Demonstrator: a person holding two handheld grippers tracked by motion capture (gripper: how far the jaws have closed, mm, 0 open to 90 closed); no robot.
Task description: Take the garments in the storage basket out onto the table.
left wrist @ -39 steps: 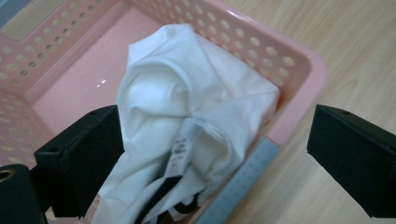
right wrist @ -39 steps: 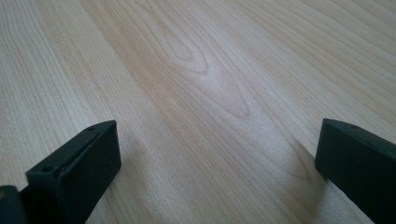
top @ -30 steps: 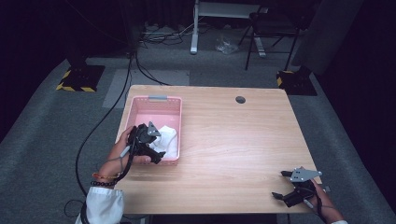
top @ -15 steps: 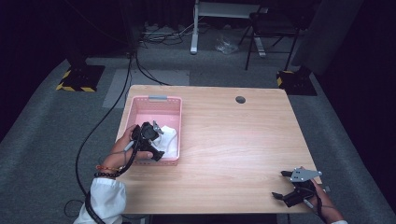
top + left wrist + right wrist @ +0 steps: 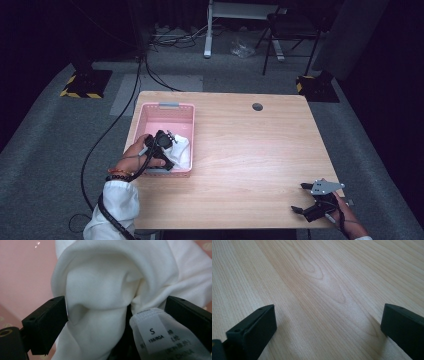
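Observation:
A crumpled white garment (image 5: 183, 150) lies in the near right part of a pink basket (image 5: 168, 106) on the left of the wooden table (image 5: 250, 150). My left gripper (image 5: 167, 146) reaches down into the basket. In the left gripper view its jaws (image 5: 116, 307) stand wide apart on either side of a fold of the white garment (image 5: 100, 285), whose size label (image 5: 153, 333) reads S. My right gripper (image 5: 305, 199) rests near the table's front right corner. It is open (image 5: 328, 315) over bare wood, with nothing between the jaws.
A round cable hole (image 5: 257, 106) sits near the table's far edge. A black cable (image 5: 107, 145) trails off the left side onto the grey floor. Desk legs and a chair stand on the floor beyond the table.
My left hand and gripper have shifted slightly forward and deeper into the basket, onto the garment. The right gripper has not moved.

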